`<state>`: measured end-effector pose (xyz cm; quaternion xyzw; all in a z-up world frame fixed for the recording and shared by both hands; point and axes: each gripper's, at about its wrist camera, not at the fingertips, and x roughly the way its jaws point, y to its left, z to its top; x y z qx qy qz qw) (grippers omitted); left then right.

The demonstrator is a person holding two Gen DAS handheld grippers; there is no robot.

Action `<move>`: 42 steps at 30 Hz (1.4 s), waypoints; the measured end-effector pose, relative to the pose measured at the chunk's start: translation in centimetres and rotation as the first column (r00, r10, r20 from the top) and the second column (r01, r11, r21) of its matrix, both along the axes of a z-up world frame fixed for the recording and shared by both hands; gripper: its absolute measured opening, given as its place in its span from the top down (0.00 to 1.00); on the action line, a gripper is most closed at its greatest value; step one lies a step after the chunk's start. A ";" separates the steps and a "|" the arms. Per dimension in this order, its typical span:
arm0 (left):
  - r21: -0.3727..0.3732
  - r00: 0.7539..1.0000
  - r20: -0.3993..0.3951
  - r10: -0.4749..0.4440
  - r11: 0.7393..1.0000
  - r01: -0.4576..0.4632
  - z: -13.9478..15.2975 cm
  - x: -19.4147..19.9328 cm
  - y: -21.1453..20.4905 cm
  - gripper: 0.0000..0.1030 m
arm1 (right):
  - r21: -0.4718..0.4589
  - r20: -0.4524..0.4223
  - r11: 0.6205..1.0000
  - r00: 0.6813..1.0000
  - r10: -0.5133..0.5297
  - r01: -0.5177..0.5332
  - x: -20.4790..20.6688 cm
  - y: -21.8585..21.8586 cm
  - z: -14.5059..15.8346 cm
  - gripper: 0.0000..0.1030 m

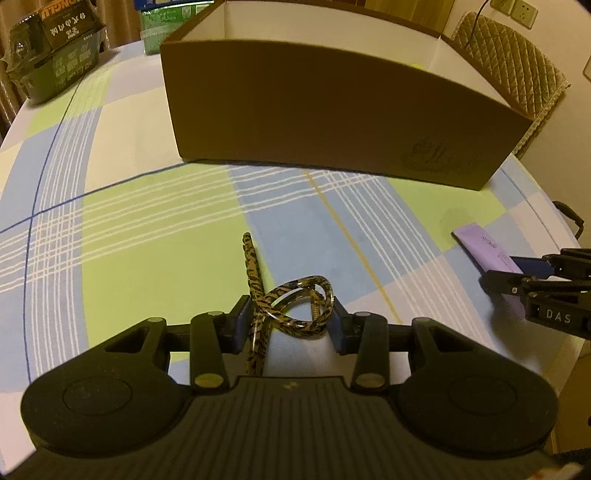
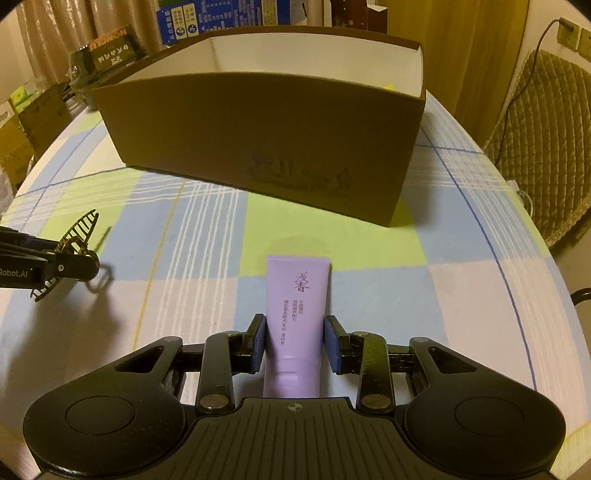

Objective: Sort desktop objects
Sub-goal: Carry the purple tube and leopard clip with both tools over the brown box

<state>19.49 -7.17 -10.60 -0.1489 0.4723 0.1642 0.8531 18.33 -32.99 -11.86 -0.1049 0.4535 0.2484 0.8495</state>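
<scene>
A tortoiseshell hair claw clip (image 1: pixel 295 299) sits between the blue pads of my left gripper (image 1: pixel 290 321), which is shut on it just above the checked tablecloth. The right wrist view shows the same clip (image 2: pixel 79 229) at the far left, in the left gripper (image 2: pixel 62 266). My right gripper (image 2: pixel 295 343) is shut on a lilac tube (image 2: pixel 297 291) that points towards the box. In the left wrist view that tube (image 1: pixel 480 243) and the right gripper (image 1: pixel 517 273) appear at the right edge. A brown open-topped cardboard box (image 1: pixel 332 122) (image 2: pixel 258 129) stands beyond both grippers.
A dark green carton (image 1: pixel 55 55) stands at the far left of the table, with blue packaging (image 2: pixel 214 18) behind the box. A quilted chair (image 2: pixel 546 140) stands past the table's right edge. Something small and yellow (image 1: pixel 417 67) shows inside the box.
</scene>
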 end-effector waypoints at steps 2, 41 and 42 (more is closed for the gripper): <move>0.003 1.000 0.007 0.000 1.000 0.000 0.4 -0.1 0.1 0.64 | 0.005 0.007 1.000 1.000 0.000 0.000 -0.1 0.1 0.4 0.71; 0.044 0.980 0.185 -0.079 0.996 0.072 7.3 2.0 -0.8 0.64 | 0.143 0.132 0.985 0.989 0.073 -0.092 0.7 1.5 8.4 0.70; 0.047 0.979 0.190 -0.081 0.996 0.073 7.6 2.2 -0.8 0.64 | 0.146 0.135 0.985 0.988 0.074 -0.094 0.9 1.5 8.6 0.70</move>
